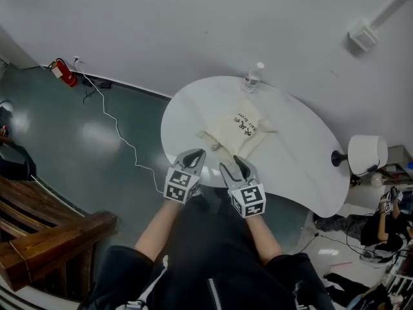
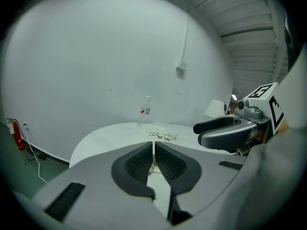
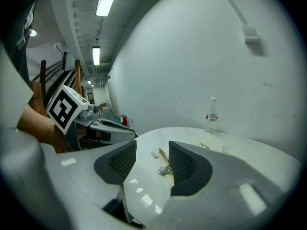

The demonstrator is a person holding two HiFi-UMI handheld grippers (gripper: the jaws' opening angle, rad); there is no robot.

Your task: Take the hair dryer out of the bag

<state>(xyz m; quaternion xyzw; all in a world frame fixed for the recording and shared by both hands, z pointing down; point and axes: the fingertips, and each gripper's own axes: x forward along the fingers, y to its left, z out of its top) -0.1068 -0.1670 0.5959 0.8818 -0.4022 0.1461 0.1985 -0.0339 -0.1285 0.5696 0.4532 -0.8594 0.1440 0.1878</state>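
- While the hair dryer is lying out of sight, presumably inside the cloth drawstring bag (image 1: 240, 131), no view is showing its colour or shape.
- Bag is lying flat on the white table (image 1: 303, 166), mid-table, ahead of both grippers and just short of the water bottle (image 1: 253, 77).
- Bag is looking cream-coloured with black print on top and is only bulging slightly.
- Drawstring cords (image 3: 164, 169) with knotted ends are trailing from the bag's near end towards the table's front edge.
- Left gripper (image 1: 195, 154) is hovering at the near table edge, jaws clenched together on nothing.
- Right gripper (image 1: 232, 164) is hovering beside it, jaws spread and gripping nothing, with the cord knots lying on the table in line with the gap.
- Judging handling: the bag is likely going to be soft and limp, sliding on the smooth table unless pinned.
- The dryer is probably going to be rigid plastic, moderately heavy and a bit slick.
- Best hold is probably going to be one gripper pinching the fabric at the mouth and the other taking the dryer's handle.
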